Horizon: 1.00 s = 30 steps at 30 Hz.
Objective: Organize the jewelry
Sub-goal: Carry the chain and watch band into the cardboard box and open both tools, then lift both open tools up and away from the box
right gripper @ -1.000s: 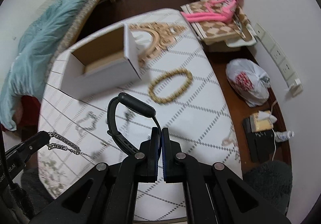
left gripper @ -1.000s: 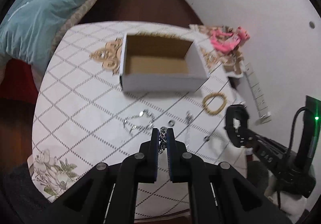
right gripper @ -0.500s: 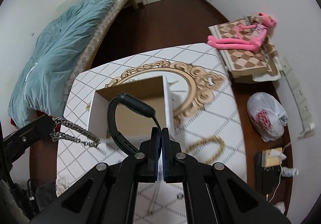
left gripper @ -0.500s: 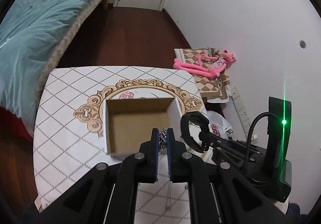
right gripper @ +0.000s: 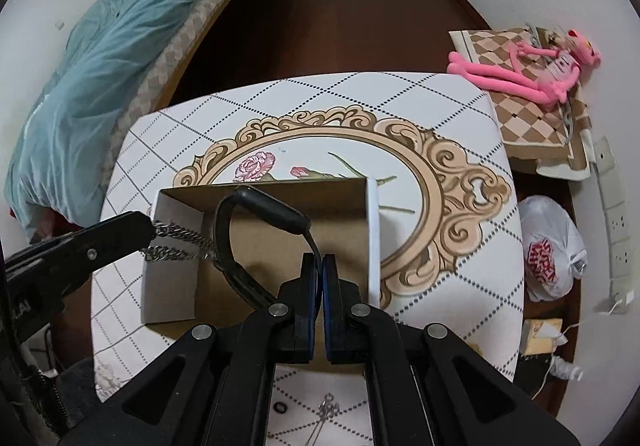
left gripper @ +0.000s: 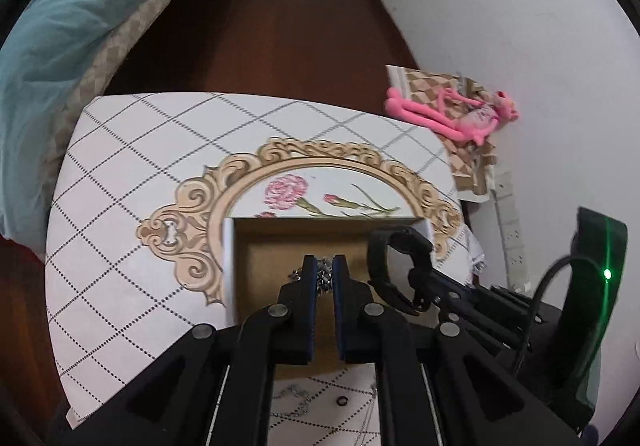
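The patterned table (right gripper: 460,118) carries an open cardboard box (right gripper: 260,246), brown inside, white outside. Above the box, the left gripper (left gripper: 325,266) is clamped on a silver chain (right gripper: 180,242); only the right view shows its two dangling strands. The right gripper (right gripper: 319,266) pinches a curved black band (right gripper: 224,234) over the box.

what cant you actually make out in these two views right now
- Box floor, left wrist view: the near part is hidden behind the left gripper.
- Silver chain, right wrist view: its far end is hidden behind the black band.
- Small pieces on the table, right wrist view: too small and partly covered by the right gripper to identify.
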Motion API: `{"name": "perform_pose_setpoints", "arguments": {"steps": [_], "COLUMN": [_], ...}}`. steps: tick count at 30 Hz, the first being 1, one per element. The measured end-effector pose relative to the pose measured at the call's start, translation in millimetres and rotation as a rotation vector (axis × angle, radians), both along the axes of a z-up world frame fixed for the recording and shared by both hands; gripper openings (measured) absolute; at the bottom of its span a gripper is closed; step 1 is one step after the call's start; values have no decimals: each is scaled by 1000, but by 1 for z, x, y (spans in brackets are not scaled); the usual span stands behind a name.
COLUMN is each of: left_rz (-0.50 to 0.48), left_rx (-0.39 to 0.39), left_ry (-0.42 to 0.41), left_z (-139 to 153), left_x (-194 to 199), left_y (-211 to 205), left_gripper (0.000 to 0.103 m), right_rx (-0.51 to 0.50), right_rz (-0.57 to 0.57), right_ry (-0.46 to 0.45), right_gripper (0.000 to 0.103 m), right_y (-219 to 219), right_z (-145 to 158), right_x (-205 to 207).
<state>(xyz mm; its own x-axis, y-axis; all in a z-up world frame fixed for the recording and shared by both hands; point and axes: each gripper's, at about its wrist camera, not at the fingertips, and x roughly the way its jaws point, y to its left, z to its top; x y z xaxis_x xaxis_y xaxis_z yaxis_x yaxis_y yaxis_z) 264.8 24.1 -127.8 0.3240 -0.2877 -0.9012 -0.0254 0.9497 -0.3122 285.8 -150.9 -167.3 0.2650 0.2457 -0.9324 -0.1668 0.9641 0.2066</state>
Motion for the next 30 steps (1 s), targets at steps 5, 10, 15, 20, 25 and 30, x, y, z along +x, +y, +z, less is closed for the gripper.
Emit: {"name": "perform_pose_setpoints", "arguments": {"steps": [5,10,15,20,25,30], "left_rz": [33,46,66,66,64,87], "left_rx": [69,181,260,308,337,345], "left_ry": [26,-11,-48,-48,-49,-47], "left_z": [2,14,13,-5,-13,-12], "left_x": [8,4,-11,-31,-45,-59], "left_y": [6,12,18,15,10,10], "left_gripper": [10,81,99,103,103,103], "right_rx": [-6,-17,-100,-163,-181,-178], "right_rz": [-1,-11,-11,-18,-32,-36], "right_ry": [21,-12,-40,-18,-19,-36], "right_gripper": [14,55,88,92,92,93], "right_y": [3,1,-3,-11,-16,-18], "right_z": [-1,15,22,6,-4,1], "right_x": [8,4,-11,-29,-42,-51]}}
